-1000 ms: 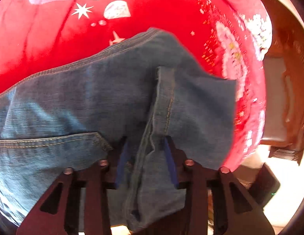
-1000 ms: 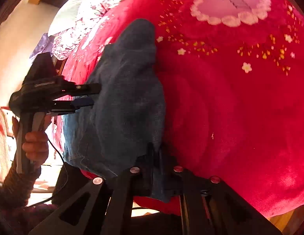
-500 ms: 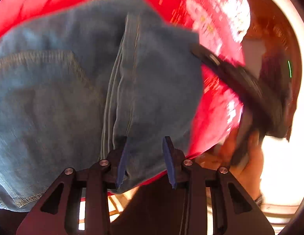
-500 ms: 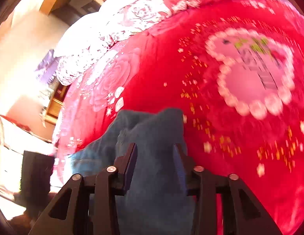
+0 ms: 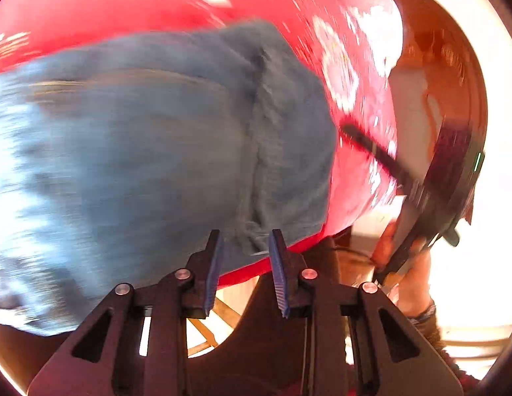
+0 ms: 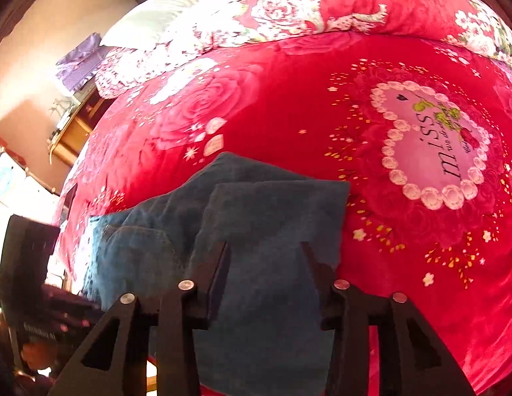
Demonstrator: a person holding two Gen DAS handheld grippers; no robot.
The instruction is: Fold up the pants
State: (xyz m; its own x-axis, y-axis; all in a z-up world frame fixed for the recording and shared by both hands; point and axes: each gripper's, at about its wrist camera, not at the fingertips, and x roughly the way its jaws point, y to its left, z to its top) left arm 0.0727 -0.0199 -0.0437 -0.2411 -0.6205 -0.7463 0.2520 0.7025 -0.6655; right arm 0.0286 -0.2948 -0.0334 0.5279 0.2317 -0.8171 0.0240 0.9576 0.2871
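Observation:
Blue denim pants (image 5: 150, 151) lie folded in a stack at the near edge of a red flowered blanket (image 5: 130, 3). In the right wrist view the pants (image 6: 256, 217) show a back pocket on the left and a folded layer on top. My left gripper (image 5: 244, 241) is open and empty, its blue pads just off the pants' near edge. My right gripper (image 6: 264, 250) is open and empty, its fingers above the folded stack. The right gripper also shows in the left wrist view (image 5: 421, 191), held by a hand at the right.
The red blanket (image 6: 322, 105) covers a bed with a pink heart print (image 6: 430, 145). Pillows and a flowered quilt (image 6: 289, 10) lie at the far end. Wooden furniture (image 5: 447, 66) stands beside the bed. The left gripper shows at the left edge (image 6: 31, 280).
Both grippers have let go of the pants and opened. Both have drawn back from the folded stack, which now rests on the blanket.

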